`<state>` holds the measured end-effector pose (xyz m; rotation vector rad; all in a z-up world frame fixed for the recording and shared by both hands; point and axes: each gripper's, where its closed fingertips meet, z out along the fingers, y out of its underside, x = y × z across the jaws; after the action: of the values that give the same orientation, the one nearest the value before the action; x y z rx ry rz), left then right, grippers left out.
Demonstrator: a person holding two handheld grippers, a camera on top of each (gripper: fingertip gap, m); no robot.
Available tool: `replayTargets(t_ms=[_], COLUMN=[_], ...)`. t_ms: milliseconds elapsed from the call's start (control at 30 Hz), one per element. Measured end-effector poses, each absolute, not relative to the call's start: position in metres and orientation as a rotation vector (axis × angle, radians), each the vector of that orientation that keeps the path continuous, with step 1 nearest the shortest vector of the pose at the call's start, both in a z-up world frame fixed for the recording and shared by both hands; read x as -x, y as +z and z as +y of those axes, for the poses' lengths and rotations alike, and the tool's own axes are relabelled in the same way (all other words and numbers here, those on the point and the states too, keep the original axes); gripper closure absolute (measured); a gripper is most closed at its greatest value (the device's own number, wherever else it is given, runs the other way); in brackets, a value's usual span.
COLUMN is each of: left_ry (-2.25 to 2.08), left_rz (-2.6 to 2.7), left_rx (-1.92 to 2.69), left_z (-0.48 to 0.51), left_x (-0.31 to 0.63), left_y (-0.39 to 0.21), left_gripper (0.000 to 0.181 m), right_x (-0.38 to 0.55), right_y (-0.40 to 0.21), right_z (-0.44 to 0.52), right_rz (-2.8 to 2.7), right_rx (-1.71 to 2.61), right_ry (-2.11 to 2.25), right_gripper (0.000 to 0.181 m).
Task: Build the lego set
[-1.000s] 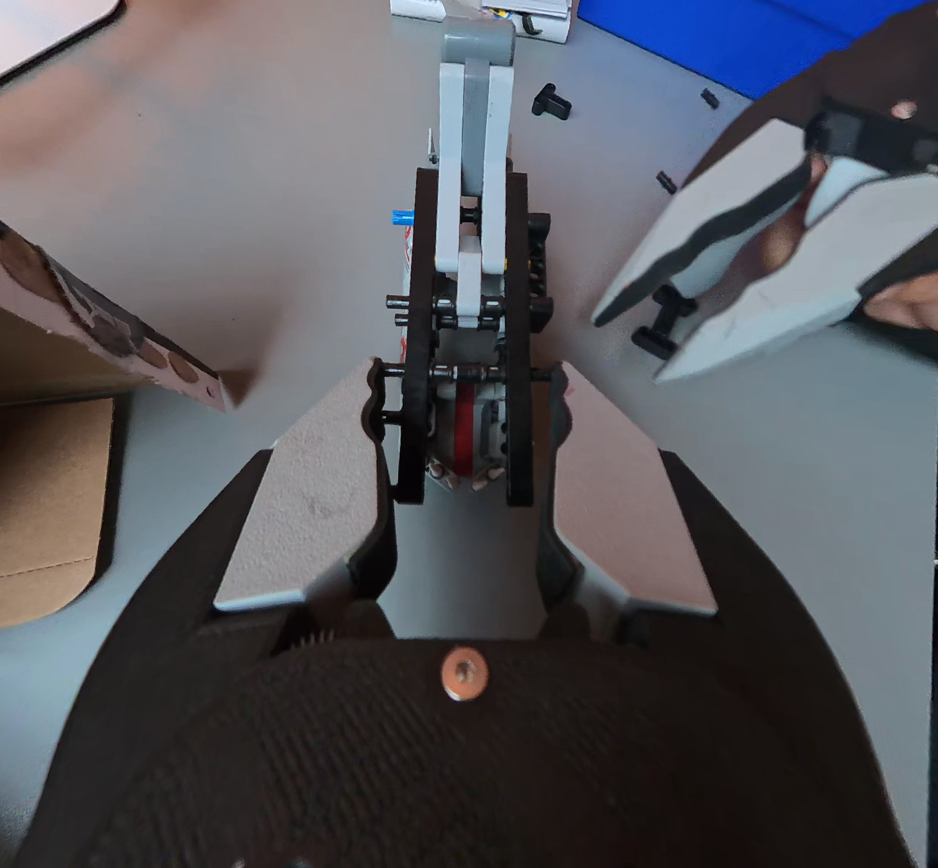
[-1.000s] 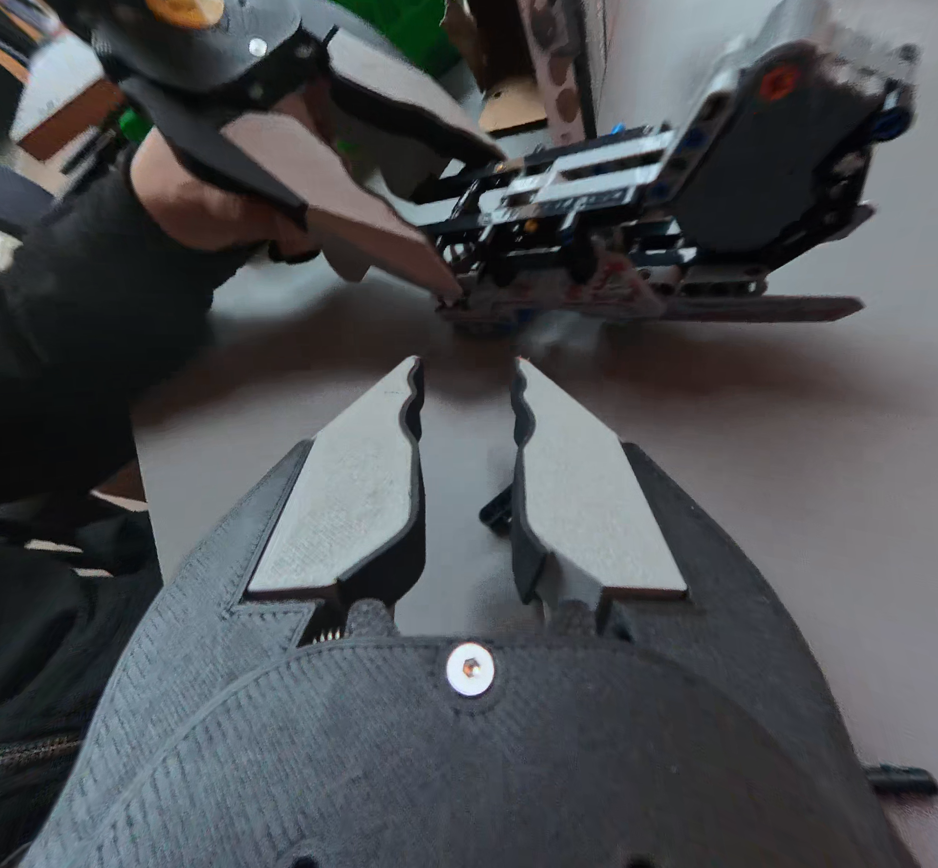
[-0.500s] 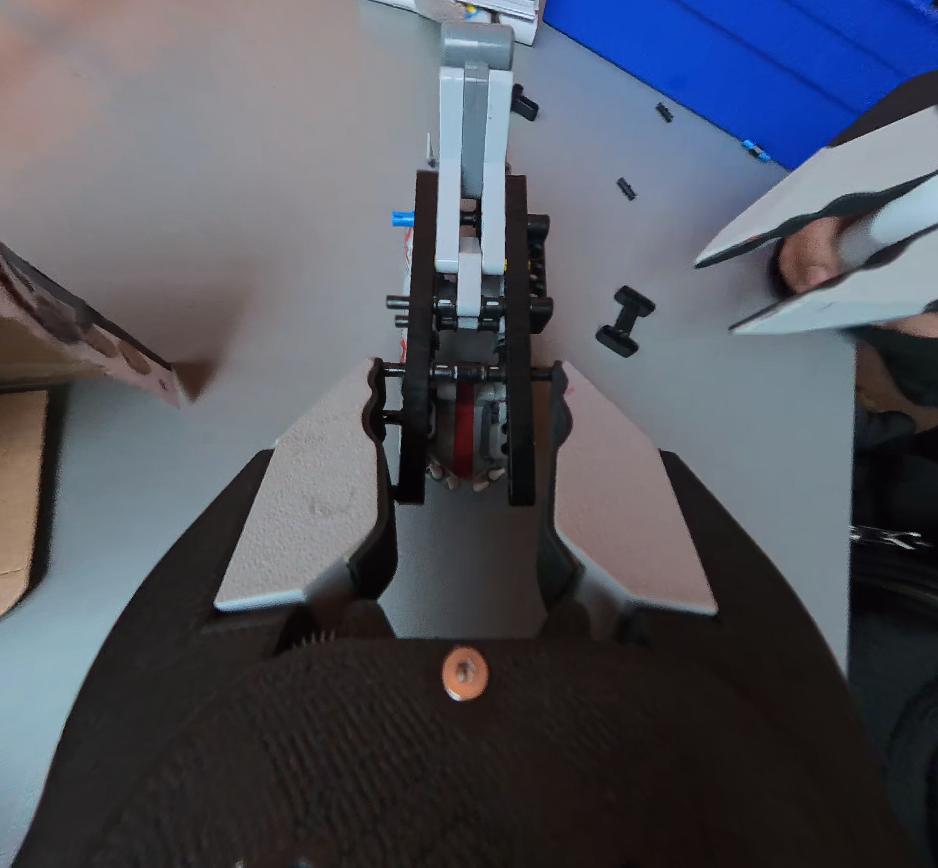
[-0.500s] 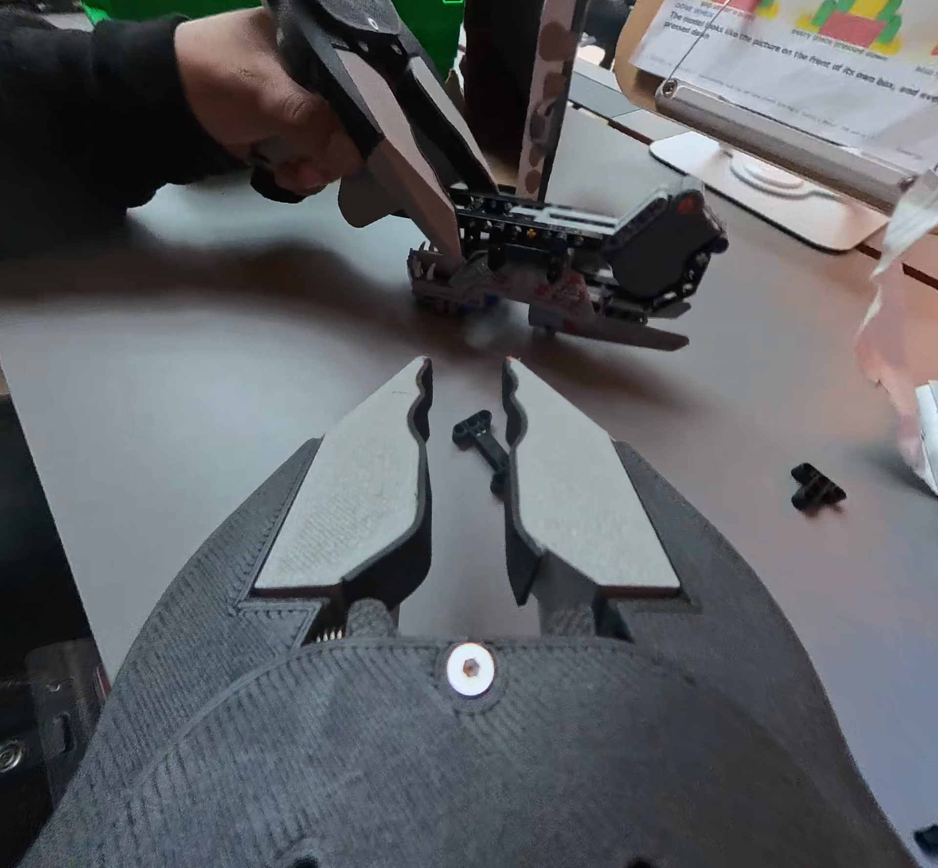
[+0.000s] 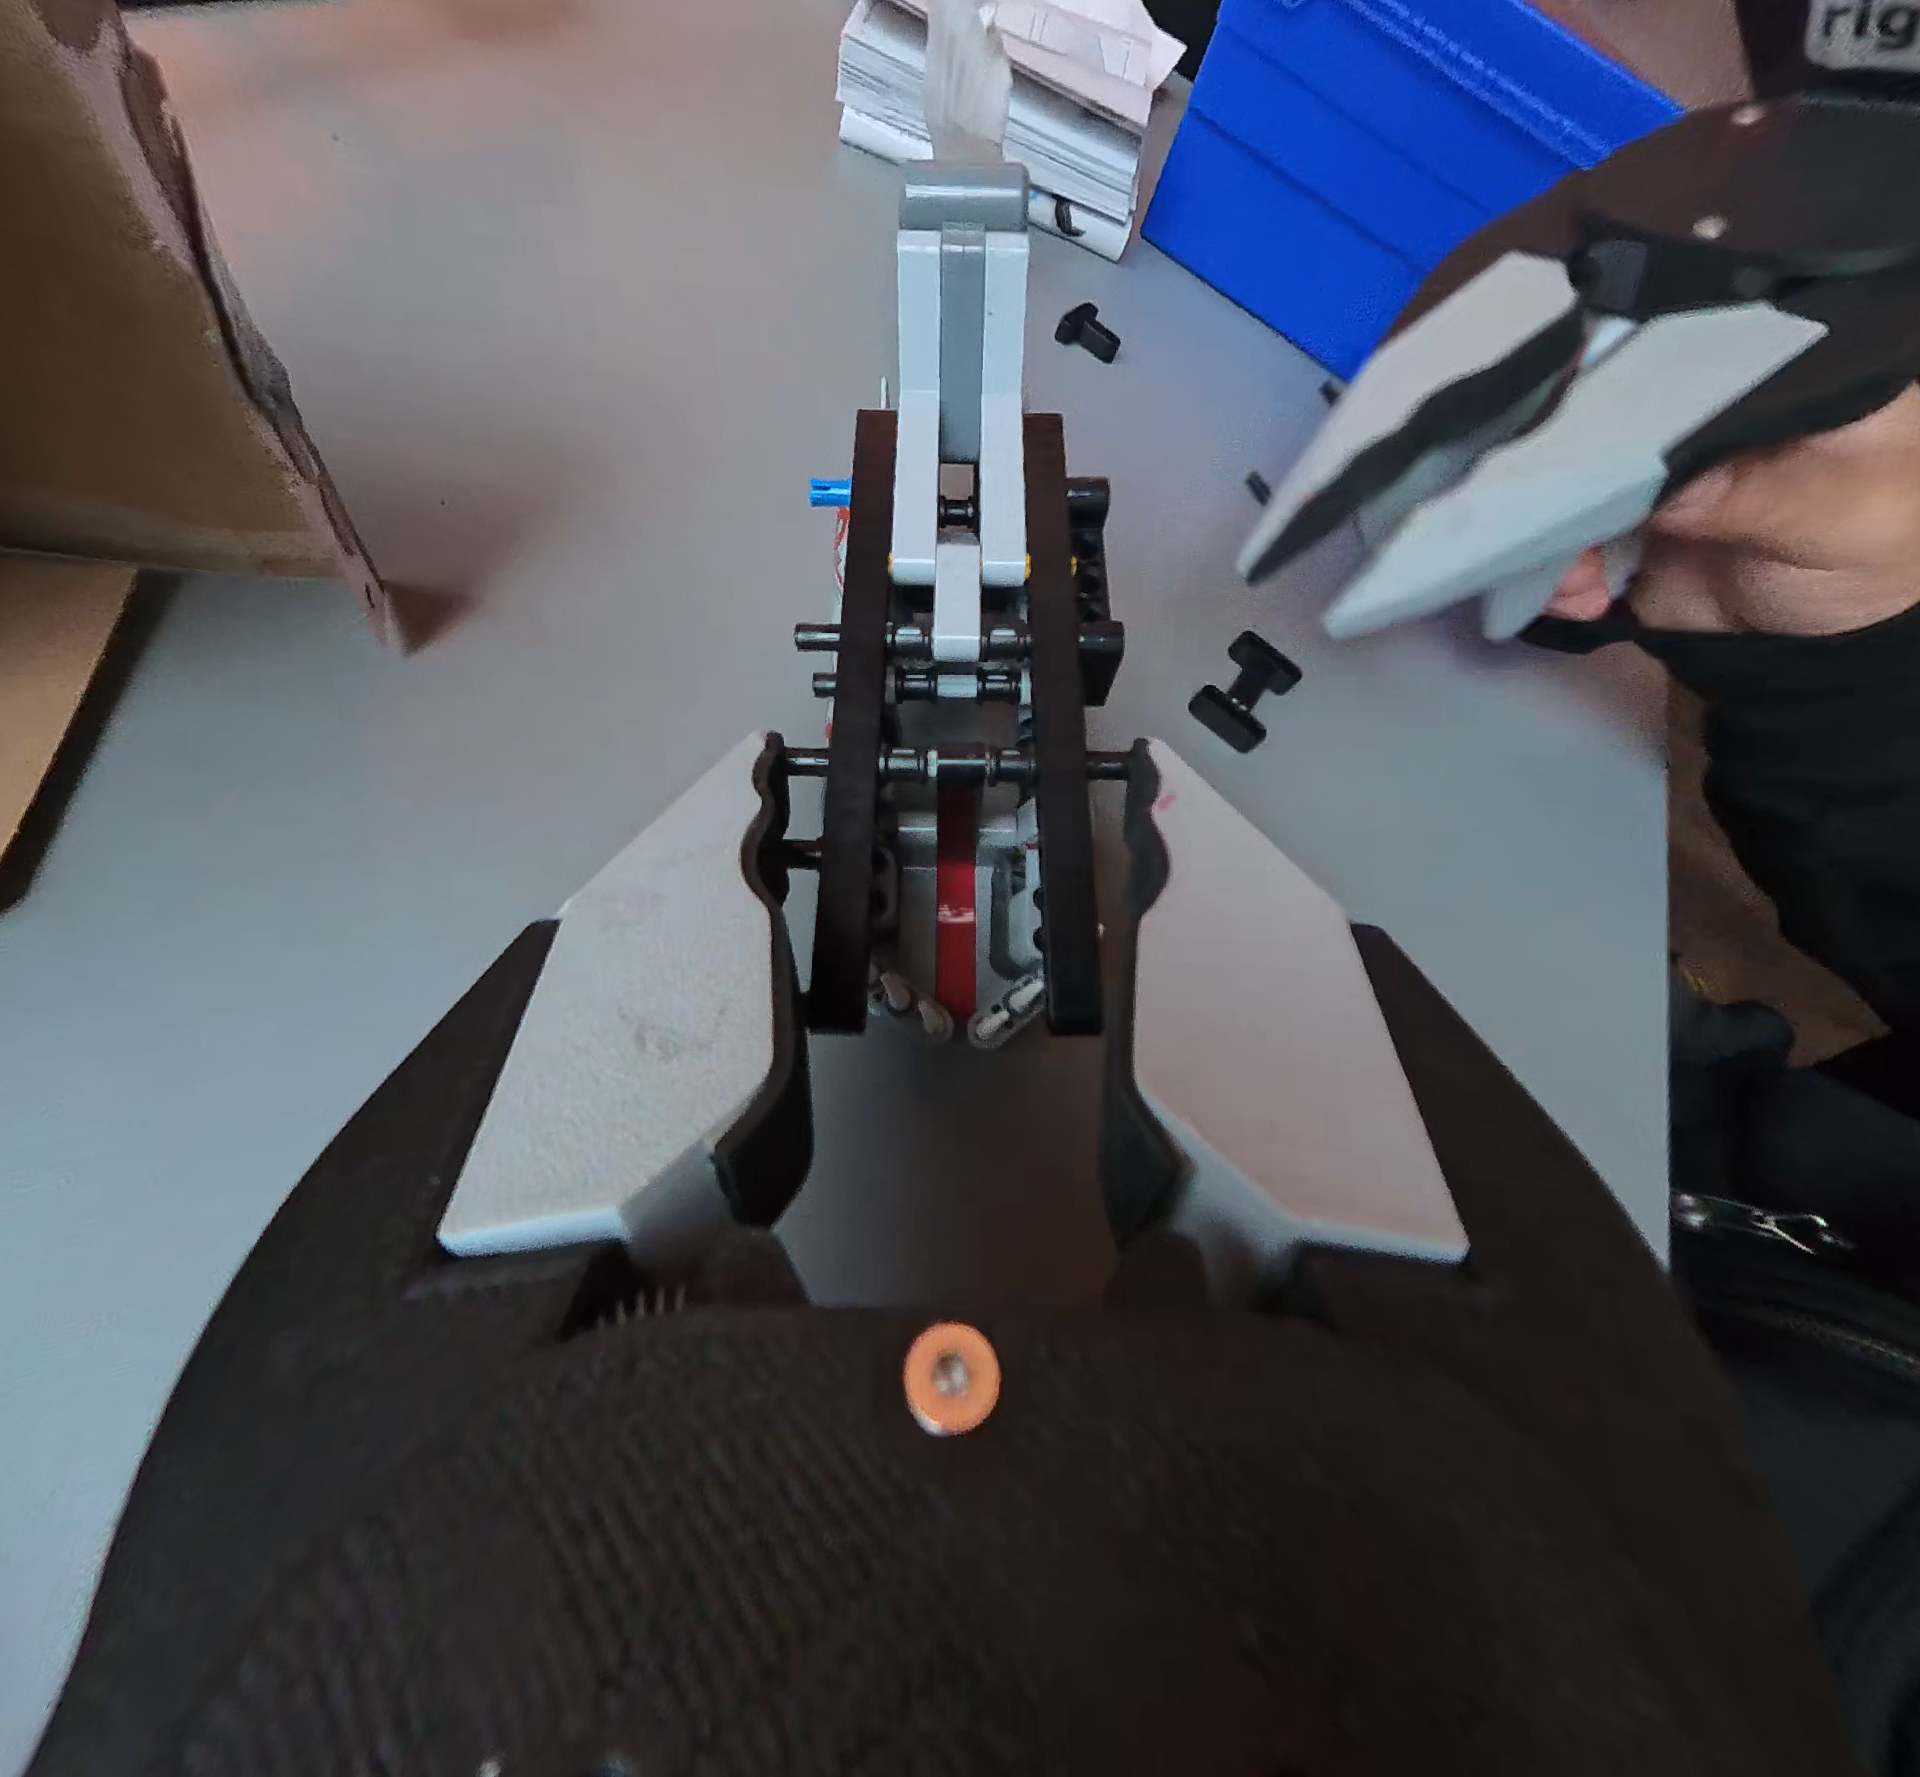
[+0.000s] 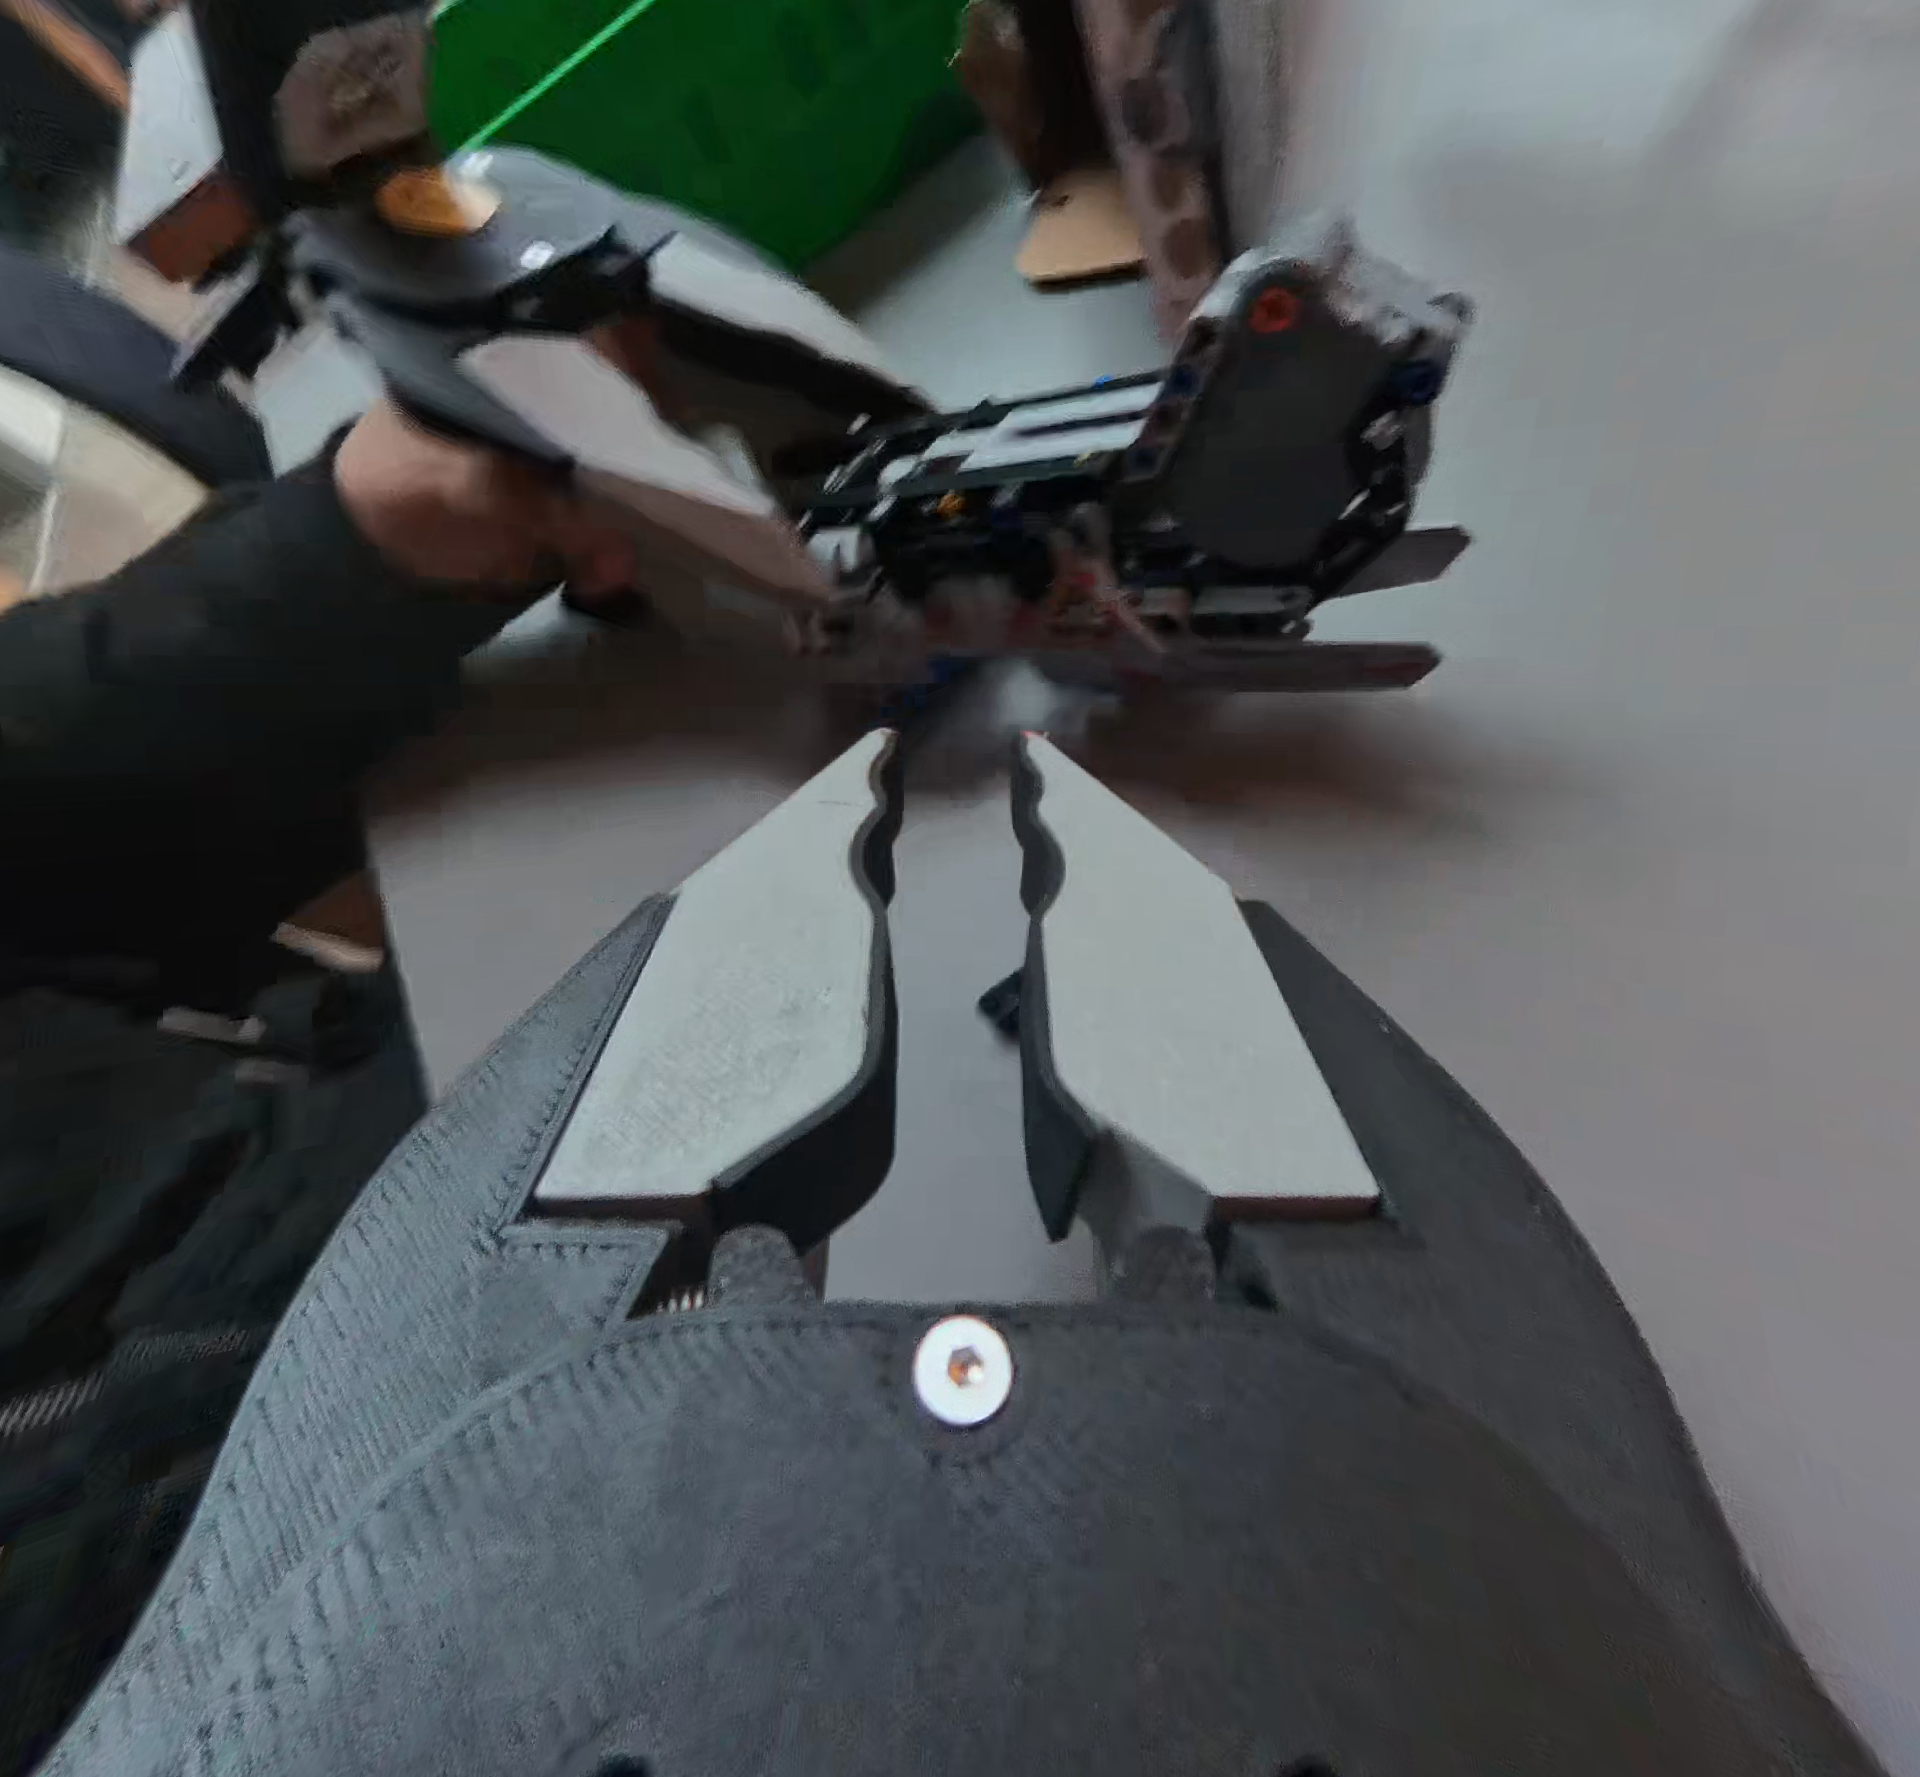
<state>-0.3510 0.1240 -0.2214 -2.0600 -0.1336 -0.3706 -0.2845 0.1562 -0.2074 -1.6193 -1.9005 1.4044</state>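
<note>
The left claw (image 5: pixel 951 797) is clamped across the near end of the half-built lego model (image 5: pixel 961 647), its fingertips pressing on the ends of a black cross-pin that runs through the two long black side beams. The model lies lengthwise on the grey desk (image 5: pixel 520 377), pointing away, with a pale grey arm rising at its far end. The right claw (image 6: pixel 956 761) hovers just to the right of the model, jaws a narrow gap apart and holding nothing that can be seen. Under it on the desk lies a small black connector piece (image 5: pixel 1244 690), with another black piece (image 5: pixel 1086 332) farther off.

The model looks light and stiff overall, but its pinned joints can likely pop loose or pivot under a sideways push, so the solid side beams seem the safer place to hold rather than the thin grey arm. The loose connector is tiny and smooth, likely to skid or flip; gripping across its middle shaft should work best.

A blue bin (image 5: pixel 1382 117) stands far right; its contents are hidden. A green bin (image 6: pixel 707 54) shows beyond the model in the right wrist view, contents also not visible.
</note>
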Motion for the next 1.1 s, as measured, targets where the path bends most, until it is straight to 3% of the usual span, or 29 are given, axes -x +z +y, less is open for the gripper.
replayTargets(t_ms=[100, 167, 367, 533, 733, 800, 1100], left_ry=[-0.383, -0.388, -0.369, -0.363, -0.348, -0.365, -0.849], left_rz=[-0.145, -0.149, -0.146, -0.149, -0.158, -0.146, -0.234], left_rx=[2.049, 2.040, 2.040, 2.030, 2.025, 2.039, 2.034], left_z=[0.124, 0.124, 0.122, 0.119, 0.118, 0.118, 0.116], left_x=[0.353, 0.353, 0.351, 0.350, 0.349, 0.349, 0.339], left_y=[-0.221, -0.220, -0.221, -0.220, -0.220, -0.221, -0.218], left_gripper=[0.118, 0.118, 0.118, 0.118, 0.118, 0.118, 0.118], right_x=[0.254, 0.244, 0.260, 0.269, 0.292, 0.299, 0.307], right_y=[-0.233, -0.259, -0.267, -0.251, -0.215, -0.203, -0.193], right_z=[0.141, 0.151, 0.225, 0.206, 0.142, 0.134, 0.136], right_rz=[-2.111, -2.139, -1.874, -1.838, -1.816, -1.805, -1.902], right_rx=[1.608, 1.636, 1.681, 1.612, 1.572, 1.482, 0.921], right_ry=[1.270, 1.058, 0.818, 0.939, 1.426, 1.500, 0.998], right_gripper=[0.166, 0.178, 0.181, 0.176, 0.165, 0.153, 0.170])
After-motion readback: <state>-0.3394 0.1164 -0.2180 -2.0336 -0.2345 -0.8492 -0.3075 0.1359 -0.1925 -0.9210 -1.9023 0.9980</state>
